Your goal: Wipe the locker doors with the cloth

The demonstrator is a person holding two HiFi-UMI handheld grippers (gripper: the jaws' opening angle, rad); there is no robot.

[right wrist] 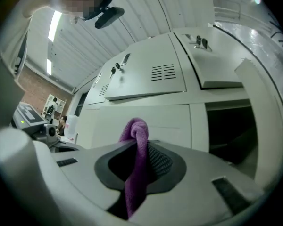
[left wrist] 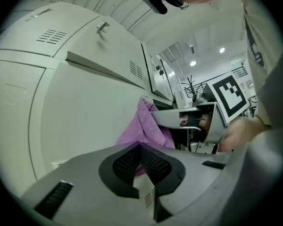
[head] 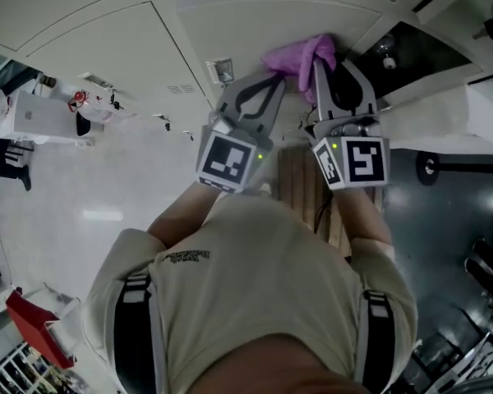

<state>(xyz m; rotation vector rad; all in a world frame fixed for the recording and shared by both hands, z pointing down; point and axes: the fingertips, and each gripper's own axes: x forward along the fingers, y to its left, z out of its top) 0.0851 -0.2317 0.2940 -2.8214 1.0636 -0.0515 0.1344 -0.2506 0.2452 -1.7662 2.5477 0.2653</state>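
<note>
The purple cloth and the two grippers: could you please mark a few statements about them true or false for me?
1. The right gripper has its jaws shut on the cloth. True.
2. The cloth is green. False: it is purple.
3. The left gripper grips a spray bottle. False: its jaws are together, and no bottle is in view.
4. A locker compartment stands open, dark inside. True.
5. The cloth lies on the floor. False: it is held up in front of the locker doors.
</note>
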